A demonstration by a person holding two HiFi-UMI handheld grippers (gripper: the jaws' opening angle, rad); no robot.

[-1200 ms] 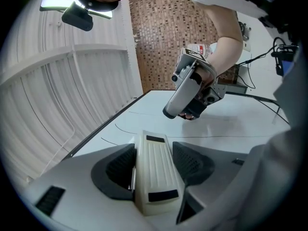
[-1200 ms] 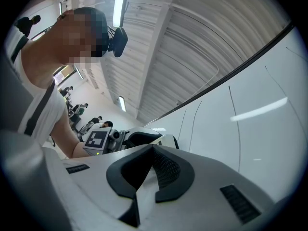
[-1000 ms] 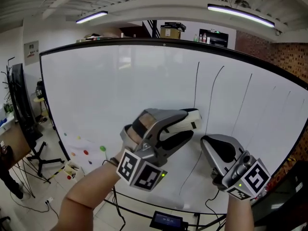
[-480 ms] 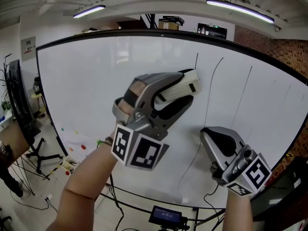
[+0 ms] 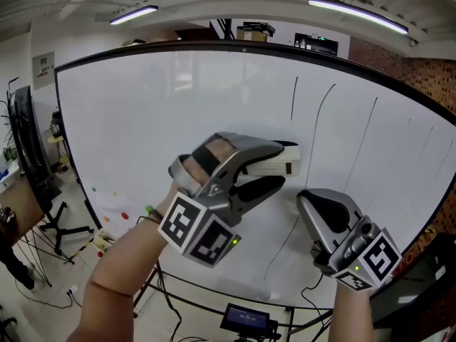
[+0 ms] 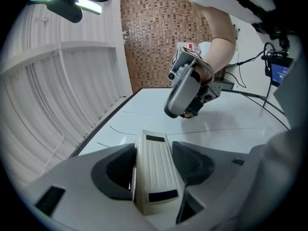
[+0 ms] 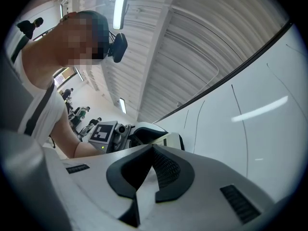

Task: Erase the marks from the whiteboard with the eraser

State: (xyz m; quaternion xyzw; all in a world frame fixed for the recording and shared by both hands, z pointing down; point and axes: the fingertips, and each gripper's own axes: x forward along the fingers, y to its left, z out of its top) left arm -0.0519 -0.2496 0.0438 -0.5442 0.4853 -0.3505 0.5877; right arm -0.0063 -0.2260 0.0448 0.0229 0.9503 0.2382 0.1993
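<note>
A large whiteboard (image 5: 157, 112) fills the head view, with several thin black vertical lines (image 5: 370, 144) on its right half. My left gripper (image 5: 281, 164) is shut on a cream-white eraser (image 5: 274, 161), whose far end is pressed to the board just below the leftmost line (image 5: 294, 97). In the left gripper view the ribbed eraser (image 6: 154, 170) sits clamped between the dark pads (image 6: 118, 167). My right gripper (image 5: 313, 212) hangs lower right, off the board, shut with nothing in it; its pads (image 7: 163, 170) meet in the right gripper view.
The board's black frame (image 5: 242, 46) curves along the top. A stand with a small screen (image 5: 246, 324) is below the board. At the left are a tripod (image 5: 60, 226) and a floor with coloured dots (image 5: 114, 212). A brick wall (image 5: 427, 84) stands at the right.
My left gripper rose with the eraser up the leftmost line, then came back down to mid-board. The upper part of that line still shows. My right gripper barely moved.
</note>
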